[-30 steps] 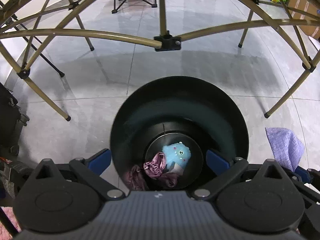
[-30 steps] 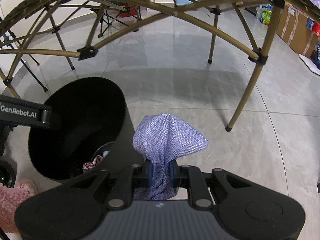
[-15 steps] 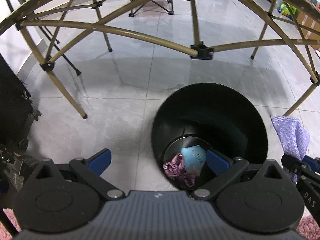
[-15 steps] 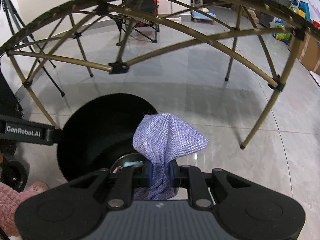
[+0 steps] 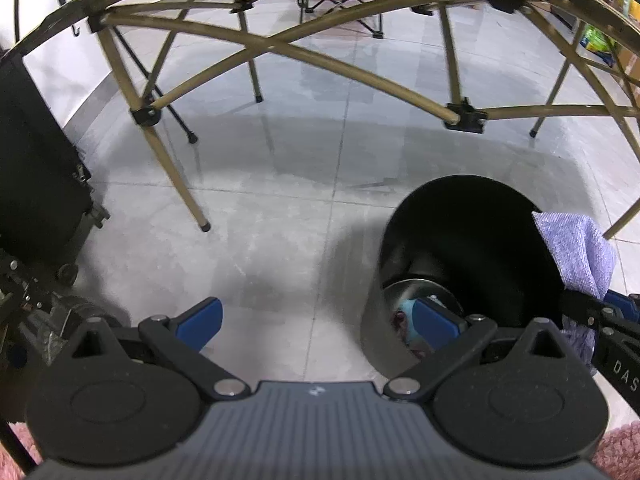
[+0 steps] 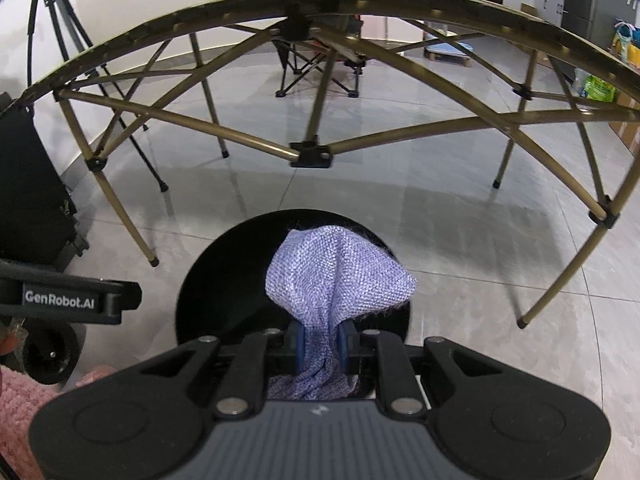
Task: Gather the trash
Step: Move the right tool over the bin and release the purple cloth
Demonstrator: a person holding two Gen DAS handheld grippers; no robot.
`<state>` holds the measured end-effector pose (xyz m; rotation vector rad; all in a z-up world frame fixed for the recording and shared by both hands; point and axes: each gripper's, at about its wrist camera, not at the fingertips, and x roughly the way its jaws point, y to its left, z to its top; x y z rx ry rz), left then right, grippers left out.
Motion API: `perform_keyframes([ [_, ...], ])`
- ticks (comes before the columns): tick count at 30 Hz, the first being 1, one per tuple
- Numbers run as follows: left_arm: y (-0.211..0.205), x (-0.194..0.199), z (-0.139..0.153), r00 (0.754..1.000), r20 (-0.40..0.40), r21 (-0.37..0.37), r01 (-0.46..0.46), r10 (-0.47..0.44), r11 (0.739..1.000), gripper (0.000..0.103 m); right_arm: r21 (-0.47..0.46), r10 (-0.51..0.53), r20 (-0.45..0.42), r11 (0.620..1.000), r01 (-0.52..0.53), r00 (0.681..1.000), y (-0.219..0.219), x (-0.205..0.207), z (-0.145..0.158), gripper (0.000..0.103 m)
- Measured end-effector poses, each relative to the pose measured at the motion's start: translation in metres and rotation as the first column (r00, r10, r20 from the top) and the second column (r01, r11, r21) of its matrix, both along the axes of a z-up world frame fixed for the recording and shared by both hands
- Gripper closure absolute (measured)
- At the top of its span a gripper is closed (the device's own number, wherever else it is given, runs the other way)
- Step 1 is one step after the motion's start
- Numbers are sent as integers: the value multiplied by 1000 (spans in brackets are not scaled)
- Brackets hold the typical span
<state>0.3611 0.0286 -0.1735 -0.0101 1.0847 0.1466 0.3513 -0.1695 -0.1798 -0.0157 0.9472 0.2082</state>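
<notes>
Low in the right wrist view, my right gripper [image 6: 322, 346] is clamped on the purple cloth [image 6: 336, 276], its pads pinching the cloth's narrow waist while a puffed corner stands up past the fingers and the tail hangs below. The black bin [image 6: 208, 292] shows directly behind the cloth at lower centre of that frame, its dark mouth framing the cloth on both sides, so I judge the cloth sits over or just short of the opening. The cloth's long axis runs along the fingers, pointing down toward the bin, and a release looks like it would drop the cloth inside; I cannot tell how high above the rim I am.

Across the left wrist view from left to right: a black case [image 5: 36, 184] at the left edge, bare tile [image 5: 260, 248] in the middle, then the bin [image 5: 452, 216] at lower right with blue and pink scraps [image 5: 404, 316] on its bottom. My left gripper [image 5: 320, 320] has its jaws wide apart and holds nothing, one finger over floor, the other over the bin's near wall. The right hand is plainly the one placed for the drop.

Table legs [image 6: 120, 208] cross behind the bin, well apart from it. Nothing blocks the mouth.
</notes>
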Motion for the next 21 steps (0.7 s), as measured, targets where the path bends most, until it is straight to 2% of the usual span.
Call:
perform_keyframes([
  [9, 29, -5, -6, 999, -13, -1, -48, 48, 999, 0, 0, 37, -22, 999, -37, 999, 30, 9, -5, 88],
  [21, 46, -9, -11, 997, -31, -10, -76, 76, 997, 0, -30, 47, -71, 998, -49, 996, 53, 22, -20, 88],
])
